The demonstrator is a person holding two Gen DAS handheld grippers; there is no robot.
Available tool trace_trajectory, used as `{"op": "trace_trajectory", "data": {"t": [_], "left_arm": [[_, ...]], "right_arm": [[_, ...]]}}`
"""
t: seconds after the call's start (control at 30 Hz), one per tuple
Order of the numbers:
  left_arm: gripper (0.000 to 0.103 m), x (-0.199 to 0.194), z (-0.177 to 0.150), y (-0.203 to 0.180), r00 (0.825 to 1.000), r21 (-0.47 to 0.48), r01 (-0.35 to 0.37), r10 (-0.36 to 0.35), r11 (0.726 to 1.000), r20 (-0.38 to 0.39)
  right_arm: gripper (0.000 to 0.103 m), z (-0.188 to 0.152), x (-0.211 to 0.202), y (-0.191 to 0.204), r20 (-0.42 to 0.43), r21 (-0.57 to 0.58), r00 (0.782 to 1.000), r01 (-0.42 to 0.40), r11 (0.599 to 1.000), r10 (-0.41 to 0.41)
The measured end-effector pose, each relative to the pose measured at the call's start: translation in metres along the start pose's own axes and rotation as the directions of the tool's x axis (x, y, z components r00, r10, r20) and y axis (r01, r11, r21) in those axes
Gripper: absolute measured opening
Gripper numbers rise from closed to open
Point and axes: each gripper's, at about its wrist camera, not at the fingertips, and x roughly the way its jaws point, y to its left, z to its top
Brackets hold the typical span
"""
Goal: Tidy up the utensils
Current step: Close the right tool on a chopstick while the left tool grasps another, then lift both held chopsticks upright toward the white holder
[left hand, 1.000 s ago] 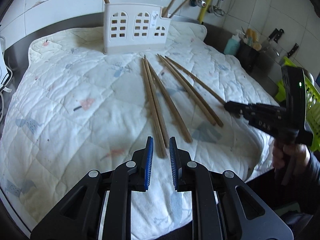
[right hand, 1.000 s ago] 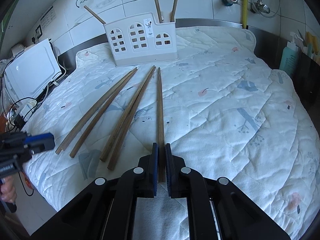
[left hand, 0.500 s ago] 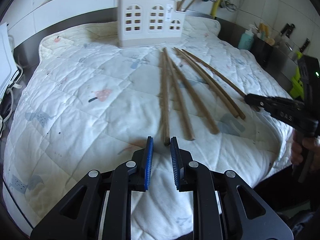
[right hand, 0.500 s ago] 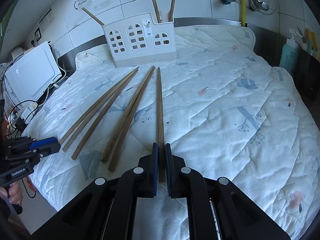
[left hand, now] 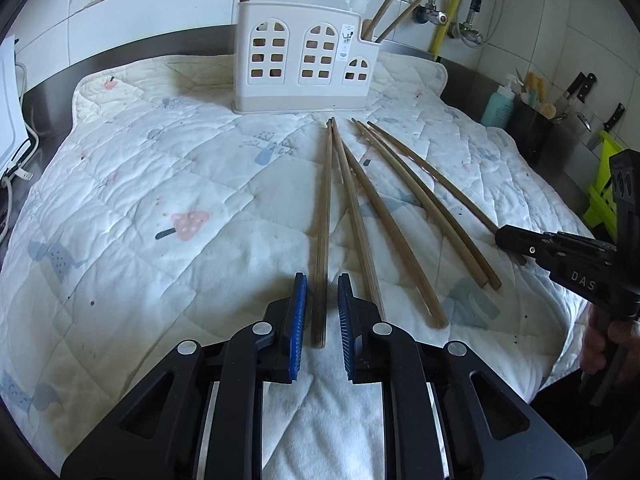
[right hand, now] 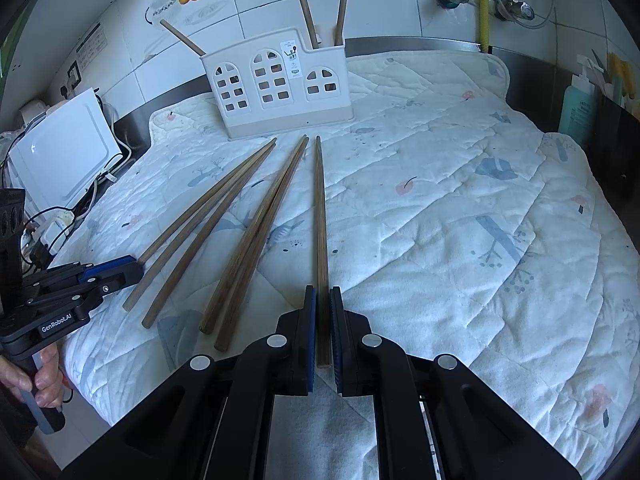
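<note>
My right gripper point(right hand: 323, 322) clamps 1 chopstick point(right hand: 320, 216) near the quilt's point(right hand: 460, 200) front edge; my left gripper point(left hand: 322, 320) straddles another point(left hand: 323, 220), jaws apart.

Ahead of my grippers: five loose chopsticks point(right hand: 256, 236) fan across the quilt point(right hand: 460, 208).
Back edge: utensil holder point(right hand: 280, 88) blocks.
Right side: bare quilt, passable.

"GenRobot.AI" on left tool point(right hand: 120, 270), "DAS" on right tool point(left hand: 505, 238)
</note>
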Motion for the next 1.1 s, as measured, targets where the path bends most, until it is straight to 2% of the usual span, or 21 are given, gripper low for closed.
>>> {"op": "trace_trajectory", "data": {"t": [0.17, 0.27, 0.57, 0.8, 1.1], "left_arm": [[0.006, 0.004, 0.003, 0.000, 1.000, 0.003, -0.008, 0.008, 1.000, 0.008], [0.005, 0.002, 0.004, 0.003, 1.000, -0.011, 0.009, -0.009, 1.000, 0.007], [0.005, -0.024, 0.024, 0.008, 0.996, -0.017, 0.043, -0.041, 0.999, 0.075], [0.005, -0.043, 0.059, 0.012, 0.988, -0.013, 0.056, -0.054, 0.998, 0.144], [0.005, -0.052, 0.110, 0.014, 0.975, 0.009, 0.059, -0.059, 0.998, 0.213]], "right_arm": [[0.007, 0.002, 0.000, 0.000, 0.006, -0.002, 1.000, 0.003, 1.000, -0.003], [0.007, 0.005, -0.008, 0.002, 0.021, -0.021, 1.000, 0.020, 1.000, -0.020], [0.007, 0.040, -0.060, 0.012, 0.156, -0.116, 0.987, 0.065, 0.991, -0.046], [0.006, 0.091, -0.090, 0.006, 0.242, -0.137, 0.970, 0.035, 0.990, -0.001], [0.006, 0.189, -0.109, 0.002, 0.295, -0.176, 0.955, 0.007, 0.984, 0.046]]}}
